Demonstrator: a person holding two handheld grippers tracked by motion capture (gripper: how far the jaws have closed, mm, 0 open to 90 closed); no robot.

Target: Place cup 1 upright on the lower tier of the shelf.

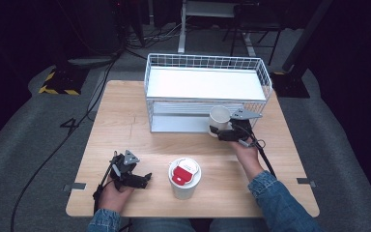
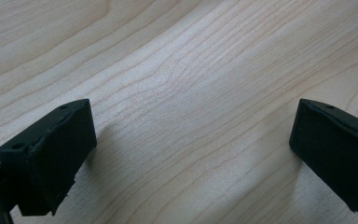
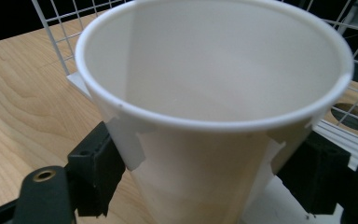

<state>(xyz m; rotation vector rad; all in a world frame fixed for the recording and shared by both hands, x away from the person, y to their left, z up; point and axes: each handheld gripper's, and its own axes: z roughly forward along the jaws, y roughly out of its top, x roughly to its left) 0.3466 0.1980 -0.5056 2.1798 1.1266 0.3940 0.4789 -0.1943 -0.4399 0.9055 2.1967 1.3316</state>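
Surface: light wood surface (image 1: pixel 125 125), with a white wire rack (image 1: pixel 207 92) standing toward 12 o'clock.
Right gripper: right gripper (image 1: pixel 233 131) sits at about 2 o'clock, just in front of the rack's lower shelf, held by a hand in a denim sleeve (image 1: pixel 282 203).
Right fingers: closed on an open white paper cup (image 3: pixel 214 116); the right gripper view has one black finger (image 3: pixel 95 170) pressed to each flank of the cup wall, below the rolled rim.
Cup in hand: upright, mouth up, empty as far as the inside shows; it is just beside the rack front, whether touching the wire I cannot tell.
Second cup: a lidded white cup with a red-and-white lid (image 1: pixel 184 178) stands at 6 o'clock, between the two hands and apart from both.
Left gripper: left gripper (image 1: pixel 130 175) rests low at 7 o'clock.
Left fingers: spread wide over bare wood in the left gripper view, one finger (image 2: pixel 51 158) at each side, nothing between them.
Risk, squeeze: the paper wall is thin; I judge a harder grip could buckle it and let the cup slip or tilt.
Risk, rack: the rim sits close to the wire, so a careless lift or push could catch it on the shelf edge and twist the cup out of the fingers.
Risk, sleeve: a sweep back toward 6 o'clock could knock the lidded cup over.
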